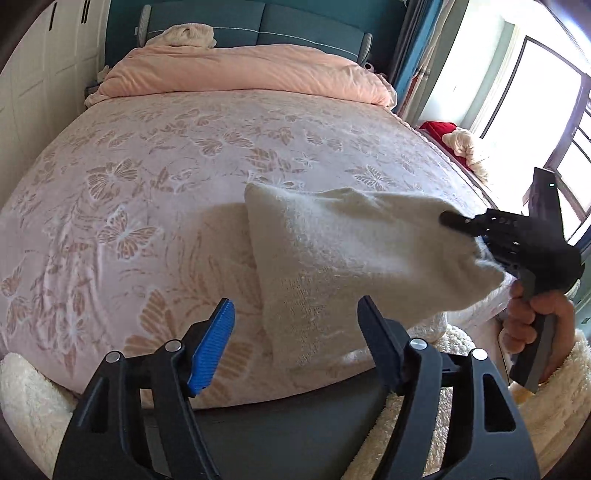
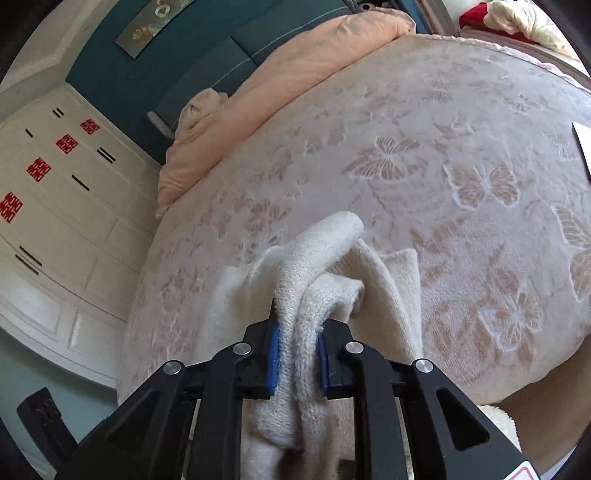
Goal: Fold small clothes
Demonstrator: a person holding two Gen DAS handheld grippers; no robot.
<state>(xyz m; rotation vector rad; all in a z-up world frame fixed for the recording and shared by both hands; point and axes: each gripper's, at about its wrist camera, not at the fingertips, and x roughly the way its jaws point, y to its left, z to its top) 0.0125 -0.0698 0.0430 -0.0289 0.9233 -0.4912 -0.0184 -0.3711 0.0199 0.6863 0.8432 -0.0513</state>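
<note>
We saw a cream-white fuzzy knit garment (image 1: pixel 332 258) lifted over the near edge of a pink bedspread patterned with butterflies and flowers (image 1: pixel 147 177), one corner pinched up at the right and the rest draping down and left toward the bed. The right gripper, black with blue pads (image 2: pixel 298 354), was clamped narrow on a bunched fold of that garment (image 2: pixel 314 288); fabric filled the gap between both pads and hung below them, with loose folds spilling ahead onto the bedspread (image 2: pixel 443 147). From the left wrist view the same right gripper (image 1: pixel 476 236) sat at the right edge, its tip buried in the cloth, held by a hand (image 1: pixel 535 321) in a fluffy cream sleeve (image 1: pixel 554 398). The left gripper, black with blue ribbed pads (image 1: pixel 295 332), stood wide apart with nothing pressed between its fingers; the garment's lower edge hung just beyond and between them, and we couldn't tell if it brushed the right-hand finger. At the far end lay a folded peach duvet (image 1: pixel 240 70) against a teal padded headboard (image 1: pixel 258 22). White cabinets with red paper cutouts (image 2: pixel 55 166) stood at the left.
</note>
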